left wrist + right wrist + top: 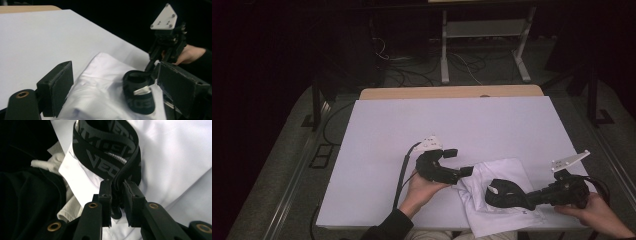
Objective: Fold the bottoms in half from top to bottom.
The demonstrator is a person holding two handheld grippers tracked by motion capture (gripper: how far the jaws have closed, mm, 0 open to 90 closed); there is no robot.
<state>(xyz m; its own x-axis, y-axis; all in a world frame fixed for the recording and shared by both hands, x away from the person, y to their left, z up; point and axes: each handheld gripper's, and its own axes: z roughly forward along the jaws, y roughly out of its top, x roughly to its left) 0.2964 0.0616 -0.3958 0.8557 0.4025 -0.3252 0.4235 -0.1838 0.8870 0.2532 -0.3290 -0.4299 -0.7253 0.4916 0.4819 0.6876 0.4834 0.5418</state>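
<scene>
1. the work in hand is looping a black elastic band (504, 194) around a folded white garment (499, 187), which is lying at the near right part of the white counter (452, 125), close to its front edge.
2. the right hand-held gripper (117, 195) is pinching the band, its two jaws pressed close with the doubled strap running between them; the rest of the band is standing up as an open loop over the garment, printed lettering showing on it.
3. the left hand-held gripper (460, 162) is sitting spread wide at the garment's left edge with nothing between its jaws; in the left gripper view the band loop (138, 92) and the cloth (100, 85) are lying ahead of the open jaws, untouched.
4. judging by this, the step is the hand-over stage: one side is holding the loop open while the other is free to take hold of something.
5. the next move is likely calling for the left hand-held gripper to close on the garment's edge or the loop's far side, so the band can be stretched and slid over the bundle without the folds slipping apart.
</scene>
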